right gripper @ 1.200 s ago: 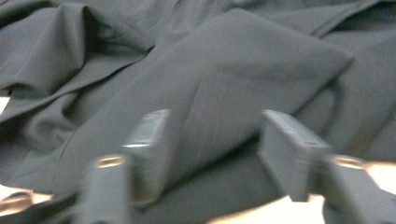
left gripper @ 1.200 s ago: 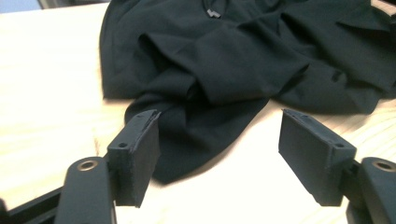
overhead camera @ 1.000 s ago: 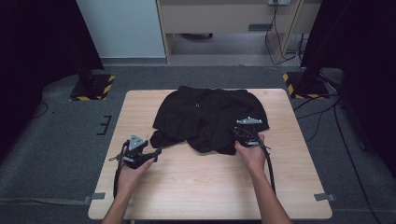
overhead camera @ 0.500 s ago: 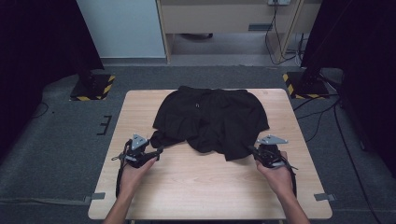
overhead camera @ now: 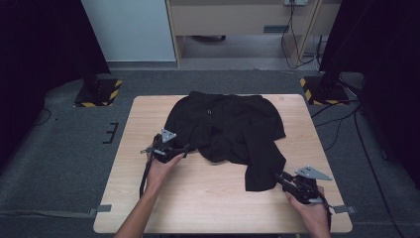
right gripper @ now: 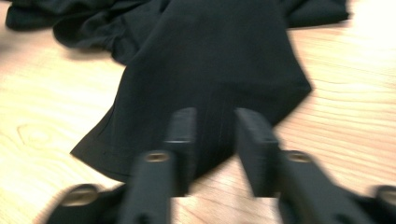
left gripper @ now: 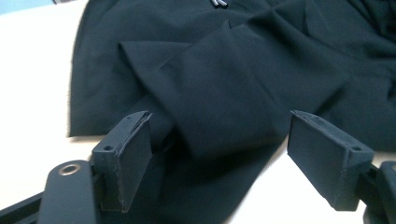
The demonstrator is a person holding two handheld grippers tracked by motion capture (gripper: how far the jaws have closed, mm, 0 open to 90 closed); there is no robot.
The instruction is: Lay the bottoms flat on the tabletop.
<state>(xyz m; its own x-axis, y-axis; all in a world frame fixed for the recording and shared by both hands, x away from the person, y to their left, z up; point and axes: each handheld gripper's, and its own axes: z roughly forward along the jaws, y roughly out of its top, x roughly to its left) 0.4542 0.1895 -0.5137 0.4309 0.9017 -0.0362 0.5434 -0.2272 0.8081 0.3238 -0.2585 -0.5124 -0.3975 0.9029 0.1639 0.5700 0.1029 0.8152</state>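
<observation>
Change since earlier frames: right gripper [overhead camera: 281, 177] has travelled from the garment's near edge out toward 5 o'clock on the table, drawing one leg of the black shorts [overhead camera: 228, 124] with it; that leg now lies stretched flat toward the table's near right corner. The left gripper [overhead camera: 185, 148] has shifted a little toward the garment's near left edge.
Right gripper, state: jaws have just been opening and stand partly apart; in the right gripper view [right gripper: 215, 140] the hem of the stretched leg lies between them, cloth showing in the gap, pads not pressing on it. Picture blurred.
Left gripper, state: jaws have just been opening further and stand wide; in the left gripper view [left gripper: 224, 154] a folded flap of the shorts [left gripper: 224, 88] lies between them, a clear gap between the right pad and the cloth. Whether the left pad touches the fold cannot be told.
Hands: left hand [overhead camera: 159, 166] at 7 o'clock of the garment, right hand [overhead camera: 312, 210] at 5 o'clock.
Black shorts, place: middle to far half of the table [overhead camera: 198, 198], waistband at 12 o'clock, main body rumpled, one leg reaching out to 5 o'clock.
Table: pale wood, bare along the near edge between the two hands.
Surround: grey carpet floor [overhead camera: 59, 163]; yellow-and-black striped stand feet at 10 o'clock [overhead camera: 99, 94] and 2 o'clock [overhead camera: 322, 91].
</observation>
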